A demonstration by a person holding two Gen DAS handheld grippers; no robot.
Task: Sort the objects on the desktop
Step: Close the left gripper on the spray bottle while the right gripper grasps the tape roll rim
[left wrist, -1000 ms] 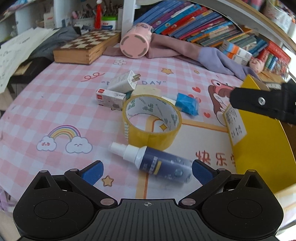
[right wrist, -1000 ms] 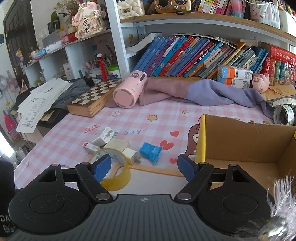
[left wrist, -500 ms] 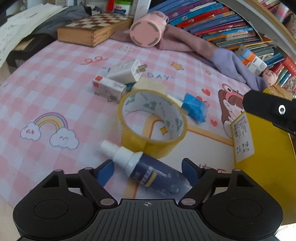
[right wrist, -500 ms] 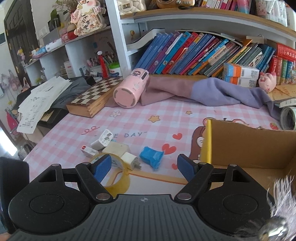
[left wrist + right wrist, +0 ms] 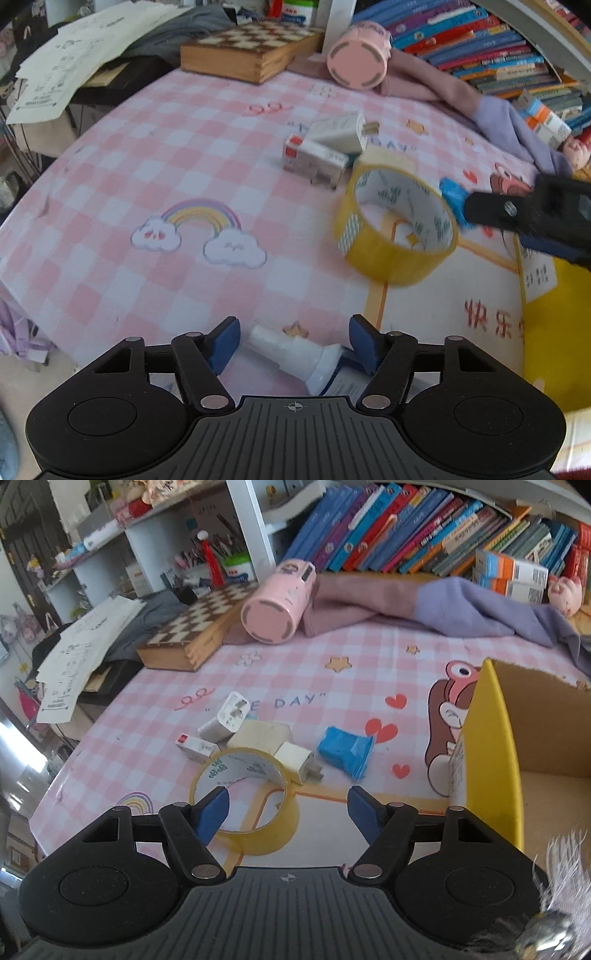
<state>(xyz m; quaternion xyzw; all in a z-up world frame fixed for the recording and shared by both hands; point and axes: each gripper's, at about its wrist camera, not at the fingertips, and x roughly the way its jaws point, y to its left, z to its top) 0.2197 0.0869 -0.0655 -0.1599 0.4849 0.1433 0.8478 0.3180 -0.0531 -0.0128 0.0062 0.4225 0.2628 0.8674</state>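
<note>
left tongs [image 5: 293,341] are closing around the spray bottle [image 5: 295,356], pads not yet pressing. right tongs [image 5: 288,808] are closing, empty, above the tape roll [image 5: 245,797]

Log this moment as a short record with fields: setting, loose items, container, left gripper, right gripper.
setting: pink checked tablecloth, bookshelf behind
loose items: yellow tape roll, two white chargers, blue packet, small white box
container: yellow cardboard box, open top
left gripper: jaws closing around spray bottle, pads not yet touching
right gripper: closing, over the tape roll, holding nothing
</note>
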